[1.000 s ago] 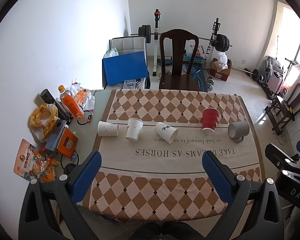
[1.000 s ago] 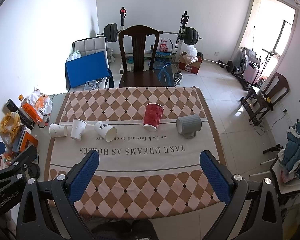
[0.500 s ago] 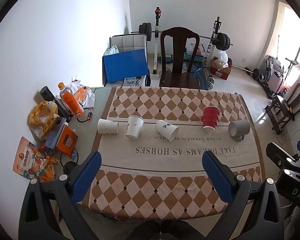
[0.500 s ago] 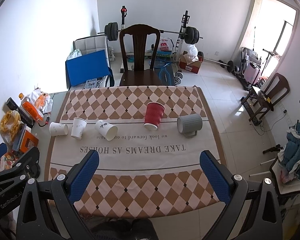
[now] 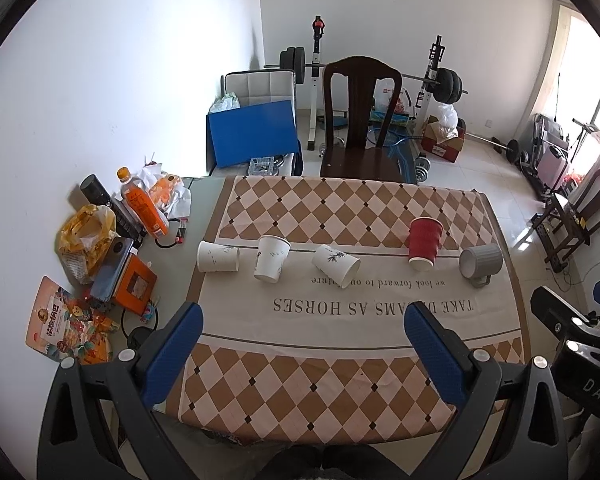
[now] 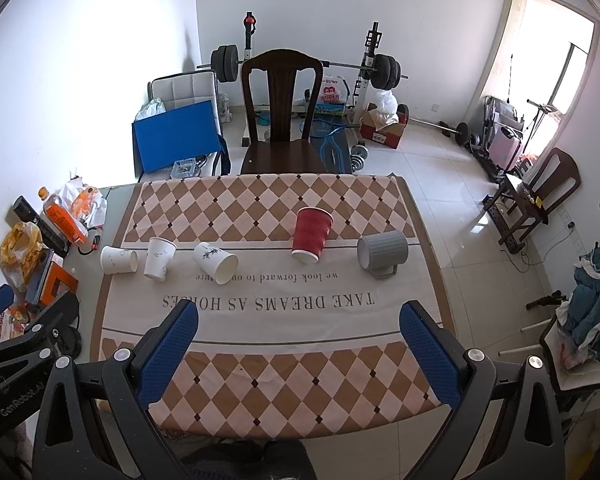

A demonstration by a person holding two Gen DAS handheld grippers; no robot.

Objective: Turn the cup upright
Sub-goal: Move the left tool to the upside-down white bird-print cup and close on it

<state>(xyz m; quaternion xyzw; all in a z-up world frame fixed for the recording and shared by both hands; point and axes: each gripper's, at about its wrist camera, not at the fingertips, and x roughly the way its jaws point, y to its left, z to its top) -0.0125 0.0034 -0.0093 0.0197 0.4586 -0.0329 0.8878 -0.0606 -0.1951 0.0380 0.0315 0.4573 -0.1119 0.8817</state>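
Note:
Several cups lie in a row across the table: a white paper cup on its side (image 5: 217,256), a white cup tilted (image 5: 272,258), a white leaf-print cup on its side (image 5: 337,265), a red ribbed cup (image 5: 423,243) (image 6: 311,233) and a grey mug on its side (image 5: 481,261) (image 6: 382,251). My left gripper (image 5: 302,318) is open and empty, held high above the near table edge. My right gripper (image 6: 298,318) is also open and empty, high above the near edge.
The table carries a checked cloth (image 5: 340,208). Clutter at the table's left end: an orange bottle (image 5: 142,204), a yellow bag (image 5: 85,232), snack packets (image 5: 66,326). A dark wooden chair (image 5: 362,128) stands behind the table. Gym weights line the back wall.
Both grippers have risen slightly and drawn back a little; the table looks a bit smaller. The cups have not moved.

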